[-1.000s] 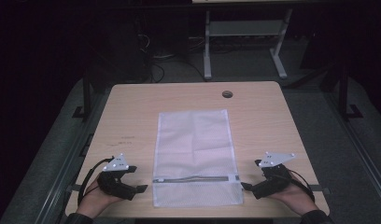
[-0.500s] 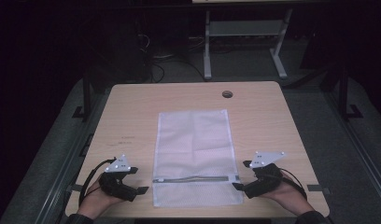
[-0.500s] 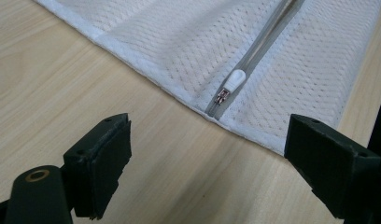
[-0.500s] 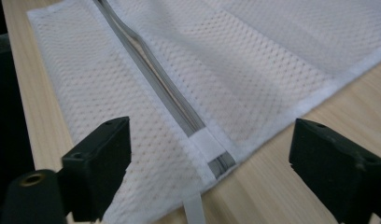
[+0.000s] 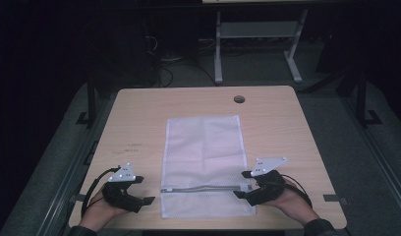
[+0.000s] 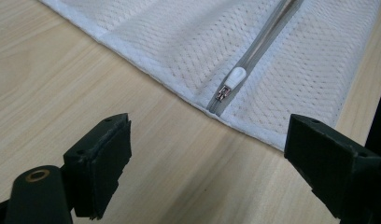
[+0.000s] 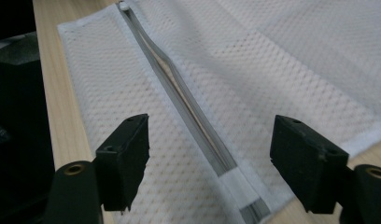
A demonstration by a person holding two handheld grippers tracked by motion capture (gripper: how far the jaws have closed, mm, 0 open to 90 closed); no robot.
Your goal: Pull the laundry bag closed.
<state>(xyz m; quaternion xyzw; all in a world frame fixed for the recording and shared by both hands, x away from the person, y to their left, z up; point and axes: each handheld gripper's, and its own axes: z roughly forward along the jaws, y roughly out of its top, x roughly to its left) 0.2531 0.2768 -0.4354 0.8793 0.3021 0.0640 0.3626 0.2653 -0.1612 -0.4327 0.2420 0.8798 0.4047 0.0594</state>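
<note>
— Where's the mesh bag [image 5: 204, 164]?
— Flat on the worktop [image 5: 139, 123], zipper [image 7: 188, 102] near its close end.
— And either side of it?
— Left hand-held gripper [image 5: 148, 189] and right hand-held gripper [image 5: 240, 184], both spread wide, holding nothing.

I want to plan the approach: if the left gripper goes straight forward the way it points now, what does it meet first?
Probably the zipper pull at the near edge of the white mesh bag. The left gripper is open, with bare table between it and the bag. Its height above the table is unclear.
</note>
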